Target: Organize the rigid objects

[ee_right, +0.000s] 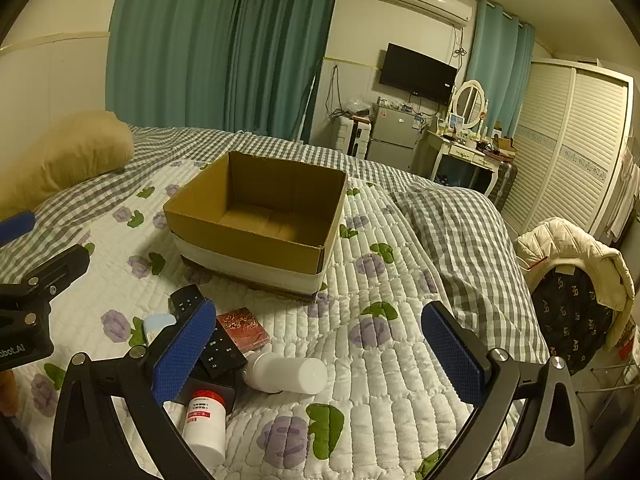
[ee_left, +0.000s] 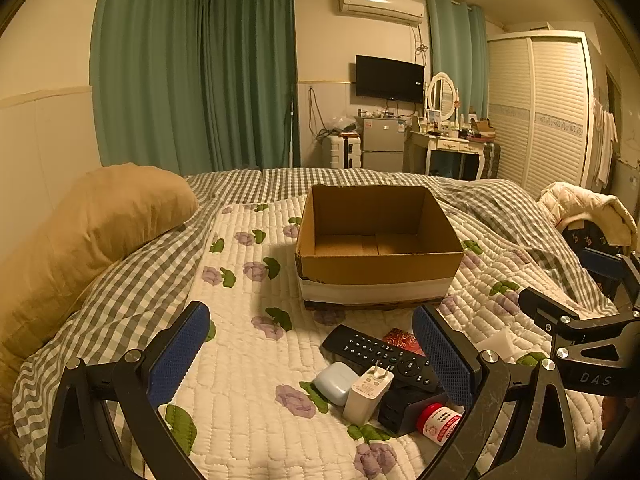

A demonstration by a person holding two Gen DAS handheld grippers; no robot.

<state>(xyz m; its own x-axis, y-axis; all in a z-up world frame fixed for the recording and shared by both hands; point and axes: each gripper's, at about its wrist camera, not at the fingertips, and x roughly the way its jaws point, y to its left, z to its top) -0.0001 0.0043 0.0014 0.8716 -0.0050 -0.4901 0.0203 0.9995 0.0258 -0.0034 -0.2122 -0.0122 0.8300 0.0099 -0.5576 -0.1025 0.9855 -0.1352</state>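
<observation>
An open, empty cardboard box (ee_left: 376, 272) (ee_right: 240, 240) stands on the floral quilt. In front of it lies a cluster: a black remote (ee_left: 376, 350) (ee_right: 218, 350), a red patterned box (ee_left: 404, 340) (ee_right: 244, 328), a pale blue case (ee_left: 336, 382) (ee_right: 158, 326), a white charger (ee_left: 368, 394), a black box (ee_left: 404, 408), a red-capped white bottle (ee_left: 438, 422) (ee_right: 206, 420) and a white bottle lying on its side (ee_right: 286, 372). My left gripper (ee_left: 312, 360) is open above the cluster. My right gripper (ee_right: 320, 356) is open over the white bottle.
A tan pillow (ee_left: 92, 232) lies at the left. A checked duvet (ee_right: 460, 232) bunches to the right. A chair with a cream jacket (ee_right: 572, 256) stands beside the bed's right edge. A dresser, fridge and wardrobe are far behind.
</observation>
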